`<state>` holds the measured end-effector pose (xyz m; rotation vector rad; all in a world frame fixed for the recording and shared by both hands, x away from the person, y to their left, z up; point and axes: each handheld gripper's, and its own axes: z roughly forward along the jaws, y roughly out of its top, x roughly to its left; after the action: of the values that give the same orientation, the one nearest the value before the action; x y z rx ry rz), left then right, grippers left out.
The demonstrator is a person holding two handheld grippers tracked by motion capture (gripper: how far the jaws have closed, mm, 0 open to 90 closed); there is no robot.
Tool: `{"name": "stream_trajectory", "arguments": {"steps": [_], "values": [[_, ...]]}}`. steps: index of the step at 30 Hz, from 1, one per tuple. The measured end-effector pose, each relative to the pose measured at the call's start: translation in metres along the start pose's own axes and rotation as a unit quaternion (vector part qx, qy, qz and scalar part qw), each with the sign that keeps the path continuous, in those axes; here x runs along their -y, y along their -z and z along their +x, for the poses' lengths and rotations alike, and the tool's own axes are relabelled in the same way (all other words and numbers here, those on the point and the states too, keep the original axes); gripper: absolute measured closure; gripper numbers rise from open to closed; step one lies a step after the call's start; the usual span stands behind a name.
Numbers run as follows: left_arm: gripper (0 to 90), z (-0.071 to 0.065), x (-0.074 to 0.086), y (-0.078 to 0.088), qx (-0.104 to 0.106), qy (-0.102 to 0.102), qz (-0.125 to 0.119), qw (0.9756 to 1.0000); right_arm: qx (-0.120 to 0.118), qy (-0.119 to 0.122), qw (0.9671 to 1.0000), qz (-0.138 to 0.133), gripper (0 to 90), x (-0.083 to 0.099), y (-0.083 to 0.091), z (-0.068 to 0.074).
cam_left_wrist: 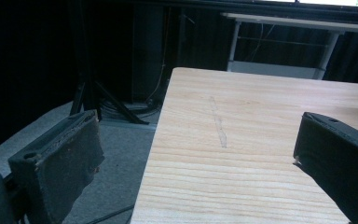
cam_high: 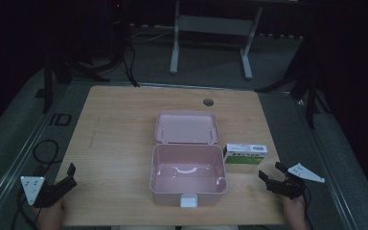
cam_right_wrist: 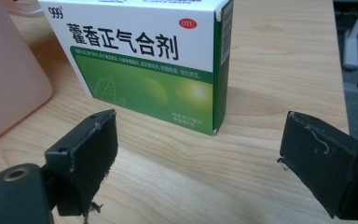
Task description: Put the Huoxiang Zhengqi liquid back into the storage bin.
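The right gripper (cam_right_wrist: 198, 154), jaws wide apart and empty, faces the medicine box (cam_right_wrist: 149, 60), which stands on its long edge on the table (cam_high: 120, 124) just beside the open pink case (cam_high: 188, 175); a push or one-sided pinch could topple it. The left gripper (cam_left_wrist: 196, 154) waits with jaws apart and empty. The box's front reads "999", "OTC" and "藿香正气合剂".

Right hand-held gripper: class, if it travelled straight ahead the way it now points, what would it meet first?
Most likely the green-and-white medicine box. It stands upright on the table directly ahead of the right hand-held gripper, whose jaws are open and empty. The pink box lies off to one side.
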<state>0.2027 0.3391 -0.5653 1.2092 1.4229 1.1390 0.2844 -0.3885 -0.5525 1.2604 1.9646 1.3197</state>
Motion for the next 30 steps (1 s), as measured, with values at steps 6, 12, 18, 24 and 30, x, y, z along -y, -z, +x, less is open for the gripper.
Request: {"name": "stream_trajectory", "arguments": {"steps": [6,12,18,24,30], "values": [[1.2,0.000,0.000,0.000,0.005,-0.002,0.000,1.0000,-0.081,0.042,0.9955,0.025,13.3,-0.001,0.000,-0.005],[1.2,0.001,0.000,0.000,0.008,0.001,0.000,1.0000,-0.176,0.085,0.9766,0.090,13.8,-0.005,-0.005,-0.004],[1.2,0.001,0.000,0.000,0.013,0.000,0.001,0.9999,-0.228,0.147,0.9442,0.187,14.1,-0.013,-0.019,0.007],[1.2,0.001,0.000,0.000,0.016,0.001,0.002,0.9999,-0.228,0.210,0.9107,0.273,14.3,-0.028,-0.024,0.014],[1.2,0.001,0.000,0.000,0.018,0.001,0.001,0.9998,-0.224,0.280,0.8720,0.334,15.0,-0.044,-0.024,0.026]]}}
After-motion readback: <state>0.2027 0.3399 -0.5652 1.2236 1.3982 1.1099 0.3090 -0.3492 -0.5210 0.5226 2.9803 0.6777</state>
